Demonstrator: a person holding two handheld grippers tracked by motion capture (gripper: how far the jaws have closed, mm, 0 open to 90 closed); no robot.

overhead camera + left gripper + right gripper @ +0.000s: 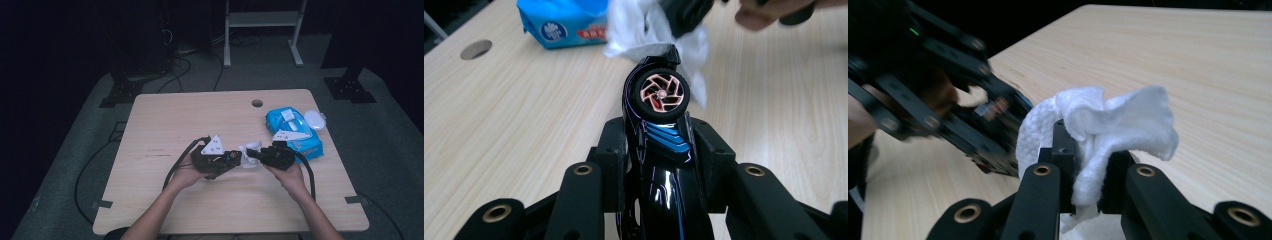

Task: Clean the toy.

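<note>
Near the middle of the wooden counter [165, 125], the left tool [235, 159] is clamped on a glossy black toy car [659, 145] with blue stripes; in the left gripper view the car stands between the jaws with one wheel [661, 93], its rim copper-coloured, facing the camera above the jaw tips. The right tool [252, 154] is clamped on a crumpled white wet wipe [1108, 130], which bulges out above and to either side of its jaws in the right gripper view. In the high view the two tools meet tip to tip, the left one at 9 o'clock of the wipe and the right one at 3 o'clock, and the wipe lies against the car's far end. A person's hands grip both tools from the 6 o'clock edge of the counter. At about 2 o'clock from the tools, near the counter's right side, lies a blue pack of wet wipes [310, 142] with its white lid [314, 119] flipped open. A round hole [257, 103] sits in the counter at 12 o'clock.
</note>
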